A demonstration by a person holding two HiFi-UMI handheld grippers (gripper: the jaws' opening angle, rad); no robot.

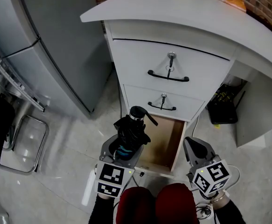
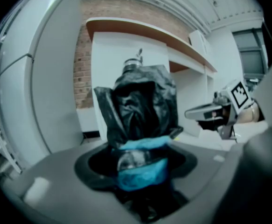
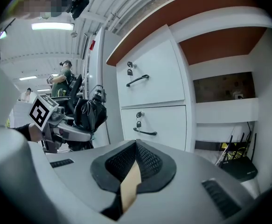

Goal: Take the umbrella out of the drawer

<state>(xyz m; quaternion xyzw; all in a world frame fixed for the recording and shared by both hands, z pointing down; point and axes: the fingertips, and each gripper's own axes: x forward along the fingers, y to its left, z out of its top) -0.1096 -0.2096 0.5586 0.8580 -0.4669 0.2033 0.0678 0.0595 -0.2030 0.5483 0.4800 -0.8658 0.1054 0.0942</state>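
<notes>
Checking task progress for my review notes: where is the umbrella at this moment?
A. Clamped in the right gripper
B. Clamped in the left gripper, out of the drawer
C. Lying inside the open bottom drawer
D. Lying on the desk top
B: the folded black umbrella sits between the jaws of the left gripper, clear of the open bottom drawer, while the right gripper holds nothing.

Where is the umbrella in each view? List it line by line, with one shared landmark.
Head view: umbrella bottom centre, left of the open drawer.
Left gripper view: umbrella dead centre.
Right gripper view: umbrella left of middle.
Shared landmark: white drawer cabinet.
</notes>
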